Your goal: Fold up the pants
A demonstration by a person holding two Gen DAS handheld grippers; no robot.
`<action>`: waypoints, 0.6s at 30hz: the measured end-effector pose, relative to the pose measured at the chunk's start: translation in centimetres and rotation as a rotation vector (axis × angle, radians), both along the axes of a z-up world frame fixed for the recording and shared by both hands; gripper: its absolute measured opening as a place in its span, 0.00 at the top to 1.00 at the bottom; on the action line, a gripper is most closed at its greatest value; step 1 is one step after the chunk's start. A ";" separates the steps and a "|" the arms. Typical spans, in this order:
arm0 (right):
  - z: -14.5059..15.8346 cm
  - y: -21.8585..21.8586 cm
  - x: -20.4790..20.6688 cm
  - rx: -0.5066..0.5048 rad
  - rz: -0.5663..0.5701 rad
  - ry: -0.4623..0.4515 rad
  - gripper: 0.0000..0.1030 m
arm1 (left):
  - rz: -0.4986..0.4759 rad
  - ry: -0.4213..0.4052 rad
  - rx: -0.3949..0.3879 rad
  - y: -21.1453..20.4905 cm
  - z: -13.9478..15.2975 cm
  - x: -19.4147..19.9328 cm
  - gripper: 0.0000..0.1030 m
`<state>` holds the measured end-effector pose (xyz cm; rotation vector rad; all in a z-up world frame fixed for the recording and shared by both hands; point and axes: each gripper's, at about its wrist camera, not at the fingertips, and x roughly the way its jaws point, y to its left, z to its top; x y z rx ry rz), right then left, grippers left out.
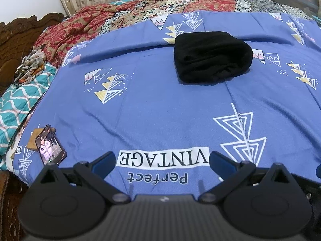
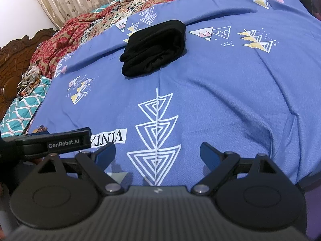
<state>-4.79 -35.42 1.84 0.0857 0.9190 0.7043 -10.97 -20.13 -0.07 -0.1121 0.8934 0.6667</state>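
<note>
The black pants (image 1: 212, 57) lie folded into a compact bundle on the blue patterned bedsheet (image 1: 160, 104), far from both grippers. They also show in the right wrist view (image 2: 154, 50). My left gripper (image 1: 162, 160) is open and empty, held low over the sheet's near edge above the "VINTAGE" print. My right gripper (image 2: 157, 152) is open and empty over the white triangle print. The left gripper's side (image 2: 54, 143) shows at the left of the right wrist view.
A phone (image 1: 50, 145) with a lit screen lies on a wooden block at the sheet's near left corner. A red floral quilt (image 1: 84, 24) and a teal blanket (image 1: 18, 104) are heaped at the back and left. A carved wooden headboard (image 1: 14, 40) stands at the left.
</note>
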 end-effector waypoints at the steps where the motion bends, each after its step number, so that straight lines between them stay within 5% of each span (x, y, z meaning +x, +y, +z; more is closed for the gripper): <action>1: 0.0 0.0 0.0 0.000 0.000 0.000 0.10 | 0.000 0.000 0.000 0.0 0.0 0.0 0.00; 18: 0.3 -1.2 -0.2 0.012 -0.045 -0.012 0.10 | -0.004 -0.144 0.099 -0.7 3.0 -0.9 0.00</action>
